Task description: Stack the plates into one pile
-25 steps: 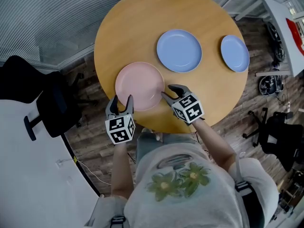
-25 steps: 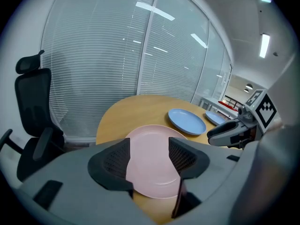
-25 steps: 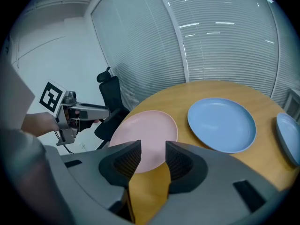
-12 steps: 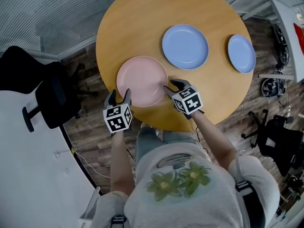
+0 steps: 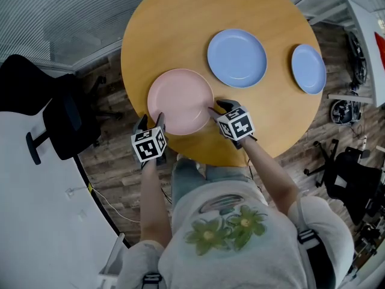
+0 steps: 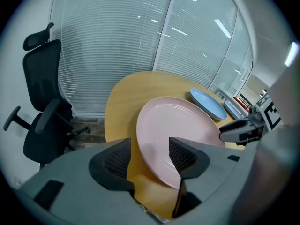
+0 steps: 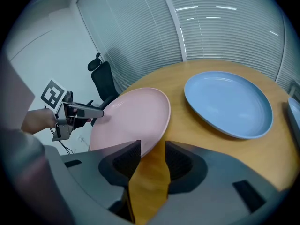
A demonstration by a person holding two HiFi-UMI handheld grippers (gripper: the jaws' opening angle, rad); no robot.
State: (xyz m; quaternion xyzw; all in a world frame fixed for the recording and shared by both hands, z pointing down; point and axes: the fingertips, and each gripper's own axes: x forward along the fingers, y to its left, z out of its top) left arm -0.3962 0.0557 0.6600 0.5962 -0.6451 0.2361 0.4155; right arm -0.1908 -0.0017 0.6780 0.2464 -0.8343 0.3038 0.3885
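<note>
Head cam sits up top, looking almost straight down on the table [image 5: 180, 35], with the person's torso [image 5: 222, 233] filling the bottom of the frame. Both gripper cams ride low at the near table edge, super close to the pink plate [image 6: 178, 125], facing across toward the blinds [image 6: 117, 46]. Each catches the other: right gripper [image 6: 226, 131] at the right edge of the left gripper view, left gripper [image 7: 96, 110] at the left of the right gripper view. All three share the pink plate and big blue plate [image 5: 237, 58].
</note>
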